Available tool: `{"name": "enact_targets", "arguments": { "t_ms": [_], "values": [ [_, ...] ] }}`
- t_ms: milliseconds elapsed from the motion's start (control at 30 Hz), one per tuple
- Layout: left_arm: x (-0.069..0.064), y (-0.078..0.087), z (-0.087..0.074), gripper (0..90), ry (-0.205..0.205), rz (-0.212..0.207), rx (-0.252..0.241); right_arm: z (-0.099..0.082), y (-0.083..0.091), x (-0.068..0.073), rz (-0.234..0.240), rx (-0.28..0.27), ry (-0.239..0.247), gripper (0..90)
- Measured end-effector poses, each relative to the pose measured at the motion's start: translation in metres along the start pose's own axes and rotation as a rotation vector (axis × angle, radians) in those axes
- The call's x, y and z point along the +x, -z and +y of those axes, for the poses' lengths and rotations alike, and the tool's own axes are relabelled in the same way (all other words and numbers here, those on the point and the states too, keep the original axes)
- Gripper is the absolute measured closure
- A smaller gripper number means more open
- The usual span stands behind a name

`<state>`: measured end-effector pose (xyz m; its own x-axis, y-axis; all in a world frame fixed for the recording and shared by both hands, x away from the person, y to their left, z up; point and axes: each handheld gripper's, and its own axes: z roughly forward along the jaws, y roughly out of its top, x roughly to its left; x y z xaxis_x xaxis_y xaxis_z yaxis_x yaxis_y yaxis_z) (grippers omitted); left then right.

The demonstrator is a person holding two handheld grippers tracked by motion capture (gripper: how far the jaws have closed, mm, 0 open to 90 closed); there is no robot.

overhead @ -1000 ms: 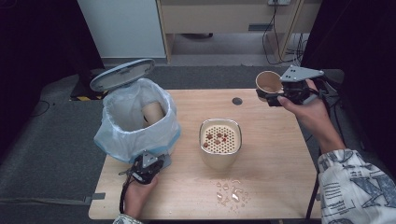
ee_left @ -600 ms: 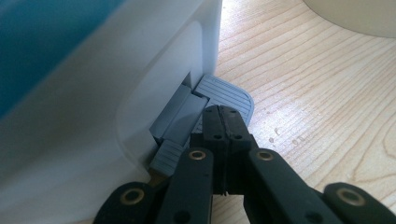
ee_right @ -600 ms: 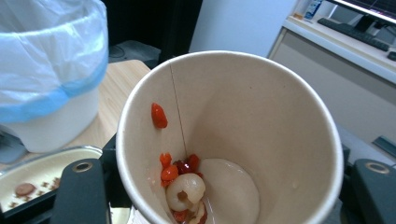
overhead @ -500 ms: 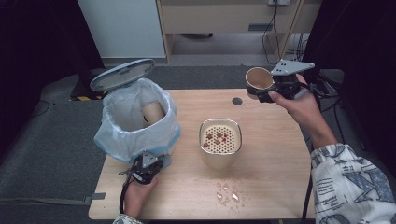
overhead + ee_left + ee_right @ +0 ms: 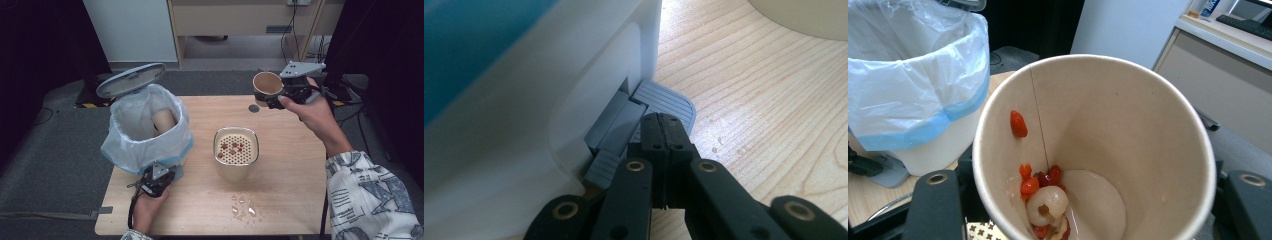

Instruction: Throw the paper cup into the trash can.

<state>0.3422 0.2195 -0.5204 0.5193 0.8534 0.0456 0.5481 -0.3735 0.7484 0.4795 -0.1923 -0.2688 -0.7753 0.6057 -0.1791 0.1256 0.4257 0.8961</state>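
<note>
A tan paper cup (image 5: 266, 86) is tipped on its side above the table's far right, mouth toward the left, and my right gripper (image 5: 287, 92) is shut on it. In the right gripper view the cup (image 5: 1128, 130) holds red berries and a pale fruit piece (image 5: 1040, 182), with a black finger (image 5: 933, 205) on each side. My left gripper (image 5: 156, 179) is shut, its tips (image 5: 665, 125) resting on the grey pedal (image 5: 664, 100) of a white bin (image 5: 145, 135). The bin's lid (image 5: 131, 79) stands open.
The bin has a clear bag liner and another paper cup (image 5: 164, 120) inside. A cream container with a perforated strainer (image 5: 236, 152) holding a few red bits stands mid-table. Droplets (image 5: 242, 205) lie near the front edge. A small dark disc (image 5: 254, 108) sits under the held cup.
My right hand has carried the cup leftward over the table's far edge and a little higher. The left gripper has stayed on the pedal and the lid has stayed open.
</note>
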Motion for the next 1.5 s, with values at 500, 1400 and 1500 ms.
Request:
{"name": "enact_targets", "arguments": {
  "t_ms": [500, 1400, 1500],
  "values": [
    [0.0, 0.0, 0.0, 89.4, -0.004, 0.003, -0.002, 0.022, -0.021, 0.02, 0.064, -0.002, -0.008, 30.3],
    [-0.001, 0.0, 0.0, 89.4, -0.009, 0.005, 0.0, 0.05, -0.061, 0.051, 0.149, 0.006, -0.027, 30.4],
    [-0.001, 0.0, 0.0, 89.4, -0.008, 0.005, 0.0, 0.053, -0.064, 0.053, 0.154, 0.009, -0.029, 30.4]
  ]
}}
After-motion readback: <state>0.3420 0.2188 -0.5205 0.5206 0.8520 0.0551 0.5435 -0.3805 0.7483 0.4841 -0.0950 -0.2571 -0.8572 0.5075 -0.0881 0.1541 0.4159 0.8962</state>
